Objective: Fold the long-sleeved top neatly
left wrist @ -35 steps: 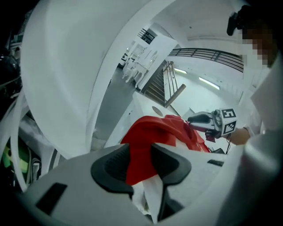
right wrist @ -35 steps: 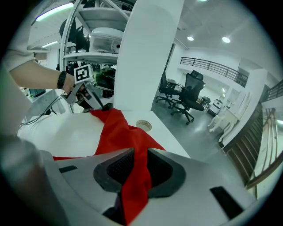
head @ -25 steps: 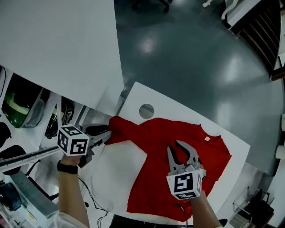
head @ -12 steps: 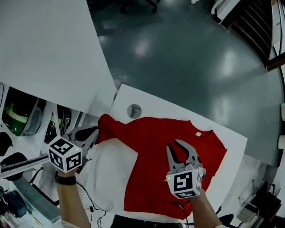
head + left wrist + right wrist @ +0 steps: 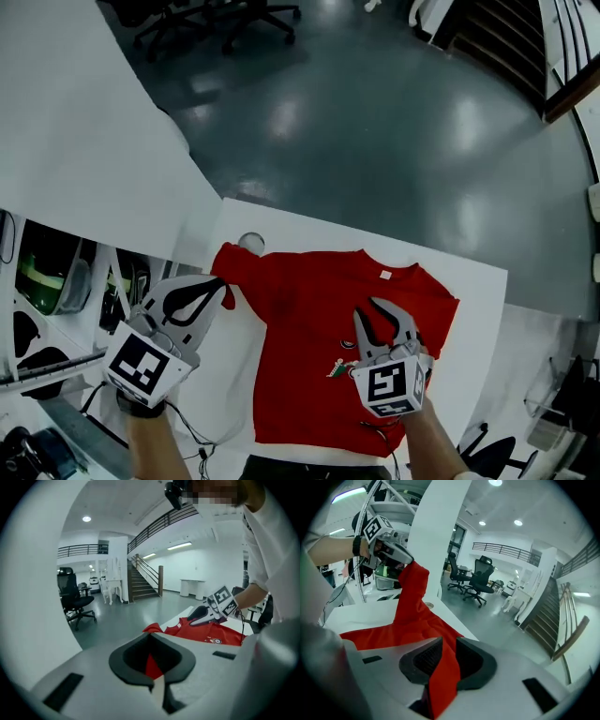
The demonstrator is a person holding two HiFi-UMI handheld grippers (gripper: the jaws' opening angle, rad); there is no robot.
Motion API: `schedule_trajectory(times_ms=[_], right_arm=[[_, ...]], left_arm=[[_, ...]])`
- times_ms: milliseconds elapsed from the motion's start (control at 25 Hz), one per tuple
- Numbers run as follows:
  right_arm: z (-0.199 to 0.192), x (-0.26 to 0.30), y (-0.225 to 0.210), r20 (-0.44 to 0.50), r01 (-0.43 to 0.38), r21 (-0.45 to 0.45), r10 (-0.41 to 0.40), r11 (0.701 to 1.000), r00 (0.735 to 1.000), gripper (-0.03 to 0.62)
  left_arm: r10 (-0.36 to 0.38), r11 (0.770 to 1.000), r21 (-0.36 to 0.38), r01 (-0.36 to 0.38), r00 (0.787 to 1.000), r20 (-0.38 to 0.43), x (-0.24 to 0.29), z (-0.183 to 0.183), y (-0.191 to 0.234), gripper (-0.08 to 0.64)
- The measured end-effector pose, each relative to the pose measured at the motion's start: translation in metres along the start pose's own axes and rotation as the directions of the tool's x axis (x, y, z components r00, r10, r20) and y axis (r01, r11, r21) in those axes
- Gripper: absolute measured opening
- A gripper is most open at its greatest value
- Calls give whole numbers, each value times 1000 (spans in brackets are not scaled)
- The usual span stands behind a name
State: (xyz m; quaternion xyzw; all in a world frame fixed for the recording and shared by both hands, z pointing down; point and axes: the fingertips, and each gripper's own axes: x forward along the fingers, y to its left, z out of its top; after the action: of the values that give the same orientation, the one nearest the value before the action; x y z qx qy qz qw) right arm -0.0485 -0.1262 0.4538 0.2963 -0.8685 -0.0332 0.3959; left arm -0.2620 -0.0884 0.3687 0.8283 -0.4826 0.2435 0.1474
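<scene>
A white rectangular table is standing on a glossy grey floor, bearing a red long-sleeved top. The left gripper is pinching its raised sleeve; the right gripper is clamping a fold of its body.

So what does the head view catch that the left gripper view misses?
Only the head view shows the whole red top spread on the white table, and the left tongs from outside, holding a sleeve up. Only the left gripper view shows that cloth pinched in its own closed jaws, and the ceiling lamps. Both show the top, the table and the right tongs, clamped on red cloth too.
</scene>
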Motion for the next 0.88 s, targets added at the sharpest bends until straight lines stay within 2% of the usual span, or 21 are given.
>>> schedule_trajectory(times_ms=[200, 280, 360, 440, 560, 640, 760, 840, 880], right_arm=[[-23, -24, -18, -14, 44, 45, -43, 998, 999, 100], [-35, -34, -25, -21, 64, 66, -62, 996, 998, 101], [-48, -45, -32, -30, 82, 87, -79, 993, 996, 100], [-62, -54, -38, -41, 99, 105, -95, 990, 995, 100], [-81, -67, -46, -57, 120, 130, -114, 984, 992, 101], [-92, -73, -47, -68, 129, 144, -120, 981, 990, 100], [-108, -78, -47, -85, 128, 157, -116, 979, 990, 100], [-117, -77, -49, -90, 119, 158, -106, 980, 990, 101], [-121, -77, -50, -91, 115, 159, -101, 981, 991, 101]], left_arm=[[-67, 990, 123, 66, 998, -1, 23, 30, -44, 12], [-103, 977, 190, 101, 995, 1, 35, 39, -64, 12], [-151, 951, 274, 145, 988, 2, 48, 47, -89, 12], [-209, 904, 375, 207, 977, -35, 63, 47, -117, 12], [-264, 822, 482, 303, 953, -150, 95, 27, -160, 14], [-267, 774, 527, 351, 936, -231, 118, 4, -183, 14], [-233, 698, 590, 405, 908, -347, 148, -33, -210, 14], [-196, 668, 618, 415, 899, -392, 163, -52, -219, 15], [-183, 665, 623, 412, 899, -399, 168, -58, -222, 16]])
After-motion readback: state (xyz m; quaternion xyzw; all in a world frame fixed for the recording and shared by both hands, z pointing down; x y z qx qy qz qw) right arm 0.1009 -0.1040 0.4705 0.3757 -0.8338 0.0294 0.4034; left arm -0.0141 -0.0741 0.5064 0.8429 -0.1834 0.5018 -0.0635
